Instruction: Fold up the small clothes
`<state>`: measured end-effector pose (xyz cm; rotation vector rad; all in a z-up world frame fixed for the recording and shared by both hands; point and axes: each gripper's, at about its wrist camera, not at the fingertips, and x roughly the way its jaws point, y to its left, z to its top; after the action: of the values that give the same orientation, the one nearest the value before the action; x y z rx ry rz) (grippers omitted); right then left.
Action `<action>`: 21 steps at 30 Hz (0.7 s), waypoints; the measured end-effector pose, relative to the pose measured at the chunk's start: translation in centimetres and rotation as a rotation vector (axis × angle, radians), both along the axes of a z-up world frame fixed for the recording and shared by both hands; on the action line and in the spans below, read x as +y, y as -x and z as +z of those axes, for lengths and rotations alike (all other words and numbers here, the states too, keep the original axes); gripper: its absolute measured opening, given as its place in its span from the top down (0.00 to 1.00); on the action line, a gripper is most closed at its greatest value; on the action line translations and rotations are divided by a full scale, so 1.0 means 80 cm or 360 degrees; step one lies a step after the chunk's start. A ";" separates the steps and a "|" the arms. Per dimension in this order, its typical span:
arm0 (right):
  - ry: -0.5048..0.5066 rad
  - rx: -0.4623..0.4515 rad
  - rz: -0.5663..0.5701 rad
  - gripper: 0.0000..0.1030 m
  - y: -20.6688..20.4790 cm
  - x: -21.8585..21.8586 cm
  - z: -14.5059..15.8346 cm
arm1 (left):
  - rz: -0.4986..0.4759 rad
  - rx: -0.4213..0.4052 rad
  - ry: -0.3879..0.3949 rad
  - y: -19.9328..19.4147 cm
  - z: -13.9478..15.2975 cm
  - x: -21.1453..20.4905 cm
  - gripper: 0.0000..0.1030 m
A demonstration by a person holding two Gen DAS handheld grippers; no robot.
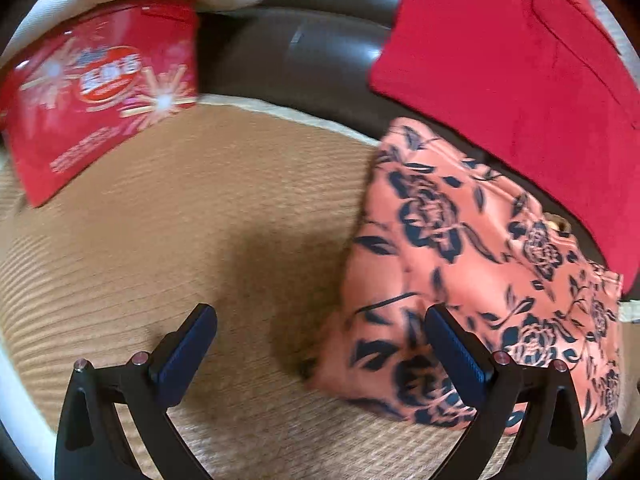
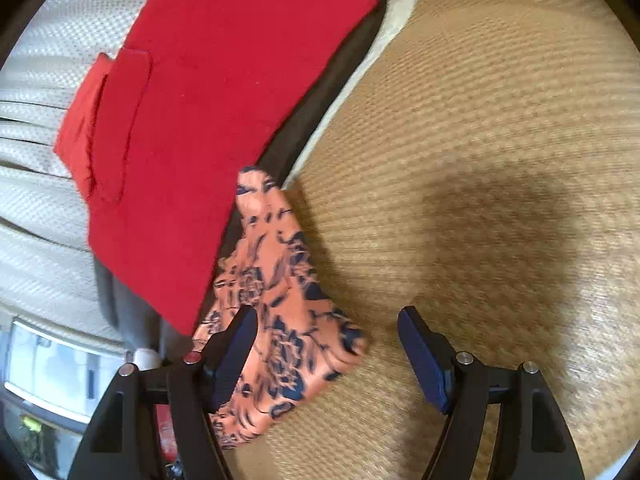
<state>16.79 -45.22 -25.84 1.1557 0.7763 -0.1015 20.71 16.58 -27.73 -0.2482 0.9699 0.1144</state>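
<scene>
Nearest in the left wrist view, the left gripper (image 1: 320, 344) hangs with its jaws apart and empty over the ribbed tan mat (image 1: 180, 240), its right finger overlapping the floral garment (image 1: 460, 248) at lower right; in the right wrist view the right gripper (image 2: 326, 344) is likewise spread wide, holding nothing, with the garment's corner lying under its left finger. The garment looks already folded, so the sensible step is probably to leave it flat or slide it beside the folded red cloth (image 2: 208, 120) farther back at upper left. The red box (image 1: 104, 92) at upper left stays clear.
</scene>
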 end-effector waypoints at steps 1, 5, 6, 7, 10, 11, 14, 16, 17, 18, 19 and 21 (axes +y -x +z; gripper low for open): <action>-0.0025 -0.0015 0.0036 0.26 -0.008 0.005 -0.002 | -0.0020 -0.0015 0.0012 0.000 0.000 -0.008 0.00; 0.0066 0.0031 0.0135 0.26 -0.045 0.036 -0.009 | -0.0059 -0.0058 0.0071 0.000 -0.002 -0.015 0.31; 0.0105 0.0025 0.0147 0.26 -0.051 0.041 -0.008 | -0.0092 -0.0041 0.0113 0.000 -0.005 -0.018 0.54; 0.0128 0.0010 0.0161 0.26 -0.055 0.045 -0.006 | -0.0130 -0.0031 0.0192 -0.001 -0.009 -0.018 0.58; 0.0171 0.0001 0.0251 0.29 -0.066 0.062 -0.005 | -0.0114 -0.0047 0.0234 -0.001 -0.011 -0.017 0.61; 0.0247 0.0015 0.0294 0.29 -0.072 0.072 -0.002 | -0.0112 -0.0046 0.0221 -0.002 -0.011 -0.019 0.61; 0.0480 0.0065 0.0403 0.42 -0.085 0.098 0.003 | -0.0078 -0.0043 0.0241 -0.004 -0.011 -0.022 0.45; 0.0633 0.0111 0.0450 0.61 -0.089 0.114 0.006 | -0.0094 -0.0057 0.0293 -0.011 -0.015 -0.026 0.33; 0.0692 0.0124 0.0457 0.62 -0.089 0.122 0.008 | -0.0104 -0.0063 0.0281 -0.012 -0.015 -0.030 0.33; 0.0751 0.0136 0.0459 0.64 -0.089 0.129 0.012 | -0.0130 -0.0059 0.0243 -0.013 -0.015 -0.037 0.34; 0.0788 0.0142 0.0472 0.68 -0.092 0.131 0.012 | -0.0156 -0.0055 0.0184 -0.015 -0.016 -0.044 0.40; 0.0856 0.0157 0.0473 0.69 -0.096 0.139 0.007 | -0.0196 -0.0031 0.0026 -0.018 -0.019 -0.062 0.63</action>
<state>24.49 -34.12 -25.27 0.5233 0.9294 -0.1108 22.18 11.58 -29.25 -0.2039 0.9647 -0.0087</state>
